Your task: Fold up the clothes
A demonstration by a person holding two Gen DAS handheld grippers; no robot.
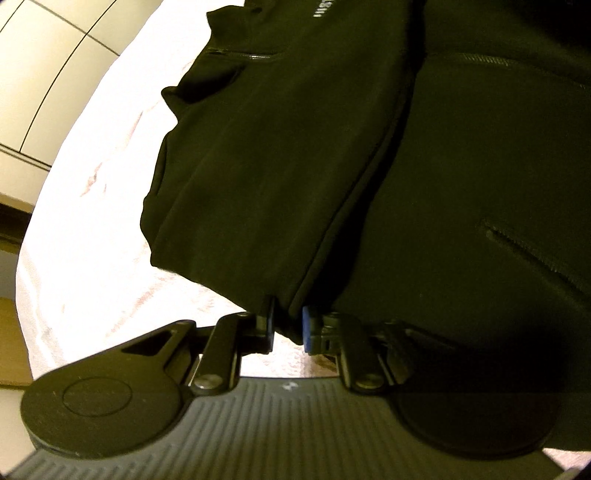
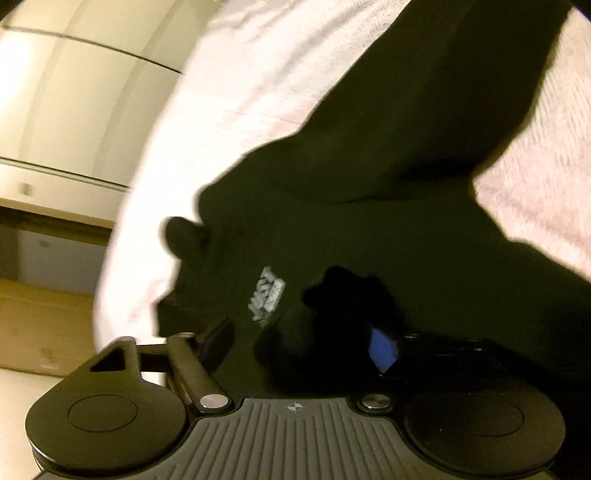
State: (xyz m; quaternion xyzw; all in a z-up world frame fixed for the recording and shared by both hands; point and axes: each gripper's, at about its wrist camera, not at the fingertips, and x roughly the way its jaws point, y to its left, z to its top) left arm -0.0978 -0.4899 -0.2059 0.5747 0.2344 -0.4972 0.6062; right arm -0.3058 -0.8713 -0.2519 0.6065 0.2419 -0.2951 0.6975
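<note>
1. A black jacket [image 1: 295, 155] lies spread over a white, faintly pink-patterned cloth [image 1: 92, 221] that covers the surface under it; I cannot tell whether that surface is a bed or a desk.
2. The left gripper [image 1: 289, 325] has its jaws drawn in on the hem of the jacket, right where the front edge seam comes down. A fold of black fabric sits between the black finger and the blue pad [image 1: 307, 328].
3. From the left wrist view, a chest zip [image 1: 243, 55] and a slanted pocket zip [image 1: 524, 251] show on the jacket, with small white lettering [image 1: 325, 9] near the top.
4. The right gripper [image 2: 303, 343] is buried in the garment. Its jaws stand spread, with a bunch of black cloth heaped between them, hiding most of the blue pad [image 2: 382, 349]; whether they truly pinch it I cannot tell, as the view is blurred.
5. In the right wrist view a white logo [image 2: 267, 293] sits on the jacket just ahead of the gripper, and a sleeve [image 2: 443, 85] runs away across the white cloth.
6. Pale cabinet panels [image 1: 44, 66] stand beyond the cloth's edge, and a brown cardboard box [image 2: 40, 325] sits low at the left.
</note>
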